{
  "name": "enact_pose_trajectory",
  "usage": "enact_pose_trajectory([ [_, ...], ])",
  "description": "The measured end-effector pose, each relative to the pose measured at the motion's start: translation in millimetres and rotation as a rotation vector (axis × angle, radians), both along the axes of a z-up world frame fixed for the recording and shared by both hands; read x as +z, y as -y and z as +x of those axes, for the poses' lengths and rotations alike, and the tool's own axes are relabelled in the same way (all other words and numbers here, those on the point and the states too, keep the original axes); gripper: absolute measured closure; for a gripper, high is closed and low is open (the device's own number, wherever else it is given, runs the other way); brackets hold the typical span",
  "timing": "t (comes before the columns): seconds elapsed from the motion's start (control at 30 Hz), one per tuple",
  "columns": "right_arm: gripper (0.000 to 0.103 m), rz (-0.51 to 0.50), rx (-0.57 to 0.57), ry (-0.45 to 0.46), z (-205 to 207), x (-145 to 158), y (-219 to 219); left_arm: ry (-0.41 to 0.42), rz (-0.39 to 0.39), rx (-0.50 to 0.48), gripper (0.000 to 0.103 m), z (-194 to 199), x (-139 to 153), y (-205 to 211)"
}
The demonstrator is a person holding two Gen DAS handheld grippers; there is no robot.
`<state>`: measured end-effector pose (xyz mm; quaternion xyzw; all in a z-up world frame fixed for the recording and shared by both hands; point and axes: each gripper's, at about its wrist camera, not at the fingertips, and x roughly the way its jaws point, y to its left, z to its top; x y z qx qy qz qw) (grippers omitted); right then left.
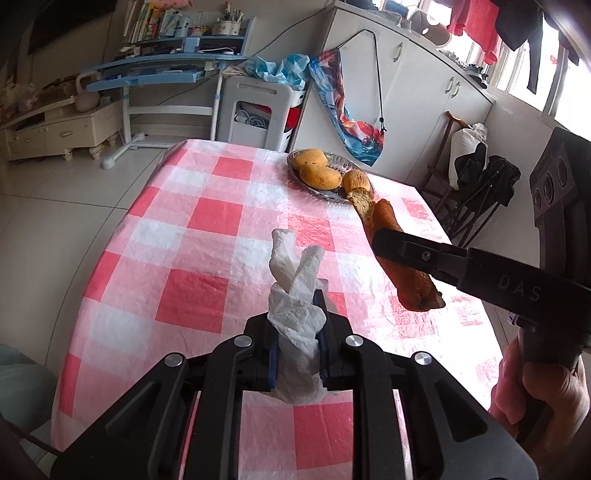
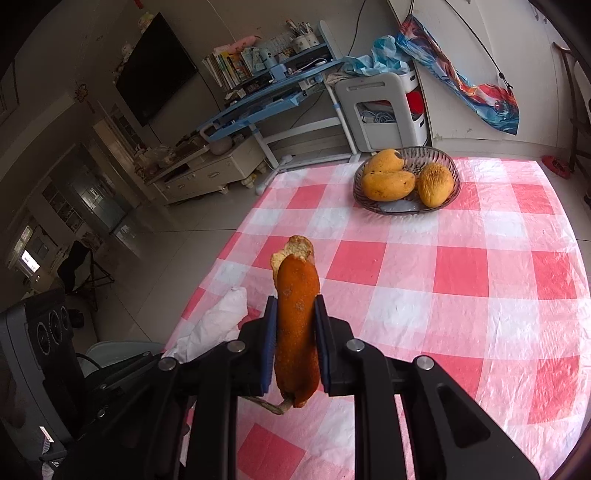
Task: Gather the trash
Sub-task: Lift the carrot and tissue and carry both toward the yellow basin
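Gripping crumpled white tissue [image 1: 295,325], left gripper [image 1: 297,332] is closing its blue pads on twisted paper, holding it raised above near edge of table [image 1: 207,218] with pink-and-white checked cloth. Right gripper [image 2: 295,343] is clamping narrow on long orange peel [image 2: 297,332], peel standing lengthwise between pads, clear of cloth. Glass bowl [image 2: 452,166] with mangoes [image 2: 388,184] is sitting near far edge.

Likely a home: television [image 2: 155,70], study desk [image 1: 147,70], hanging laundry [image 1: 476,22]
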<state>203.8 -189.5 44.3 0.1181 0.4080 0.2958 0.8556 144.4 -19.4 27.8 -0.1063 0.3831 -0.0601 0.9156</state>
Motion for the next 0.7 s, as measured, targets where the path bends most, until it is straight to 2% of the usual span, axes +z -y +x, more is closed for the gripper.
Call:
enact_pose_trajectory([
  [0.4,0.083,0.094,-0.016,0.047,-42,17,19,0.098,-0.032,0.008,0.087,-42,25,-8],
  [0.7,0.083,0.085,0.0,0.095,-93,20,23,0.111,-0.051,-0.004,0.087,-78,27,-8],
])
